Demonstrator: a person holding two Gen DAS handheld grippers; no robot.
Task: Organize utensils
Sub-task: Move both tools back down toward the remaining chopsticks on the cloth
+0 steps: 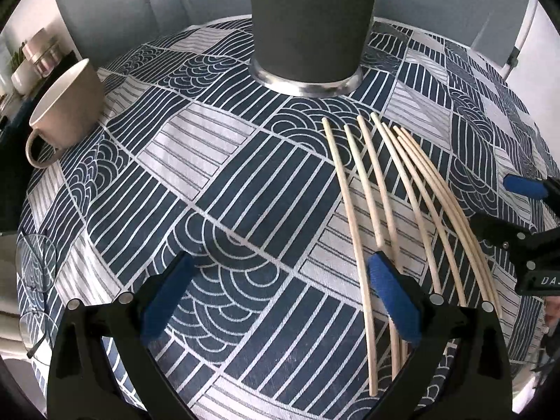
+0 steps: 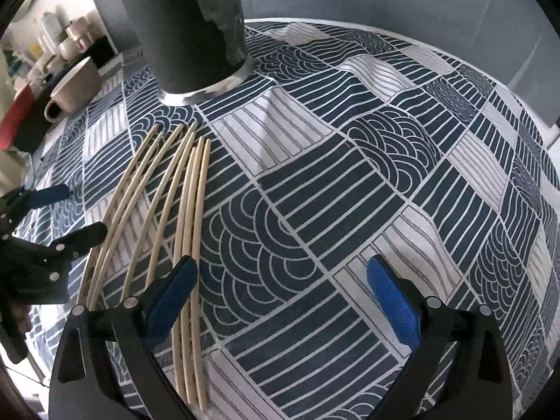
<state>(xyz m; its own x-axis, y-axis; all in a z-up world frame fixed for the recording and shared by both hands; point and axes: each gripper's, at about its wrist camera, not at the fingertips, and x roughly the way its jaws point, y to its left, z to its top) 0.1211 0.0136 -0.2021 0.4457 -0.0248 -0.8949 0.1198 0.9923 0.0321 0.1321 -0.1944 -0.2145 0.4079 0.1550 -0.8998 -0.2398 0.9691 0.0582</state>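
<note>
While the chopsticks point(image 1: 381, 192) are lying loose on the tablecloth point(image 1: 210, 182) near the dark holder point(image 1: 308, 24), I'm hovering left gripper point(image 1: 280, 301) and right gripper point(image 2: 280, 301), both spread and empty; sticks are looking light, stiff, rolly, so I'm targeting mid-length

The tall holder point(image 1: 308, 24) looks matt dark grey with a shiny metal band at its base. Before it lie pale, smooth wooden chopsticks point(image 1: 381, 189) on a printed cloth point(image 1: 224, 182), slightly wrinkled. Left of the holder, the beige mug point(image 1: 66, 105) looks like glazed ceramic.
</note>
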